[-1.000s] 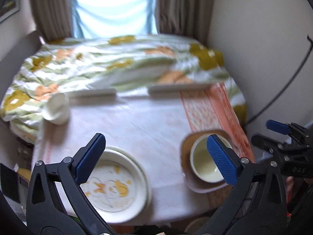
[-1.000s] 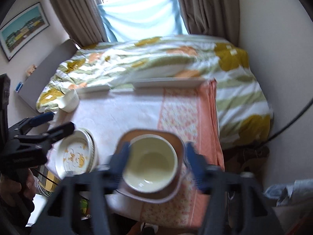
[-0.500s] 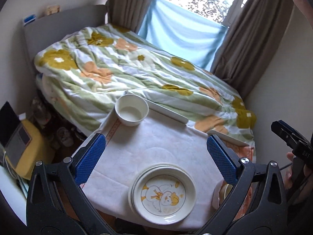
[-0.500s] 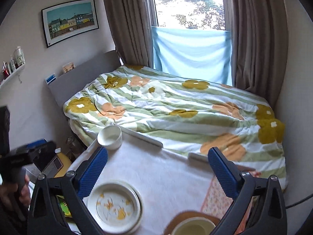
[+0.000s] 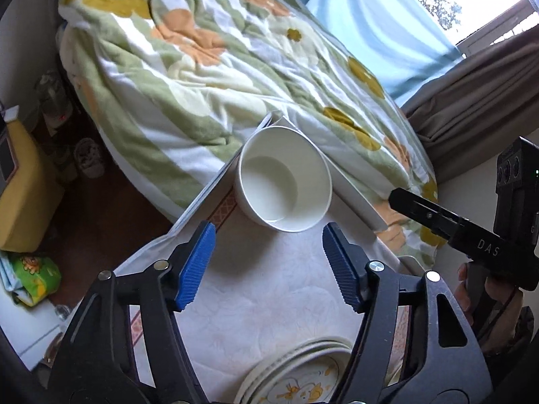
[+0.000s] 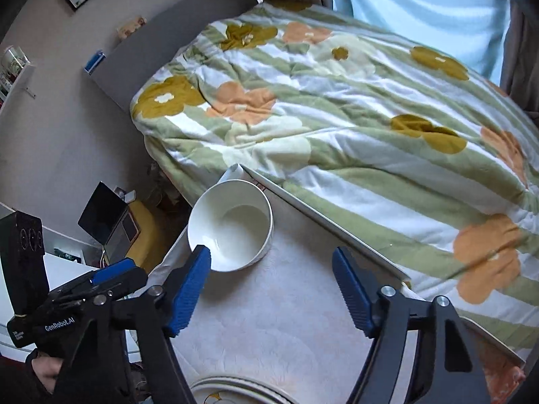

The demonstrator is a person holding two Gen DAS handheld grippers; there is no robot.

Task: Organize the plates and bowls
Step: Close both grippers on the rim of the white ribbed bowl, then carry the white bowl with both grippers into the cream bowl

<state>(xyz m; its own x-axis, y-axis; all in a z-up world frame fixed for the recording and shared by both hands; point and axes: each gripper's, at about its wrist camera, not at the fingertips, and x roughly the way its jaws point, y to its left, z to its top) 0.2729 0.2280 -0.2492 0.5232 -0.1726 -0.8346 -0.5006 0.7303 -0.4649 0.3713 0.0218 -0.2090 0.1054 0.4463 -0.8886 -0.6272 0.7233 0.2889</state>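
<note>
A white bowl (image 5: 284, 178) stands upright and empty at the table's far left corner, by the bed. My left gripper (image 5: 268, 235) hovers just short of it with its jaws closing and nothing between the blue pads. My right gripper (image 6: 271, 254) points at the same white bowl (image 6: 232, 225). Its jaws are closing too, and its left fingertip (image 6: 198, 262) overlaps the bowl's near rim in the picture; the gap between the pads holds only cloth. A stack of plates (image 5: 296, 377) with a yellow duck print lies at the near edge, also the stack of plates (image 6: 232, 387).
The white tablecloth (image 5: 269, 303) ends close to the bowl on its left and far sides. A flowered quilt (image 6: 337, 118) covers the bed beyond. A yellow box (image 5: 20, 185) and clutter sit on the floor at left. A hand (image 5: 471, 293) holds the other gripper at right.
Both grippers swung left across the table, away from the bowl on the brown plate and toward the white bowl at the far corner. Both pairs of jaws have narrowed.
</note>
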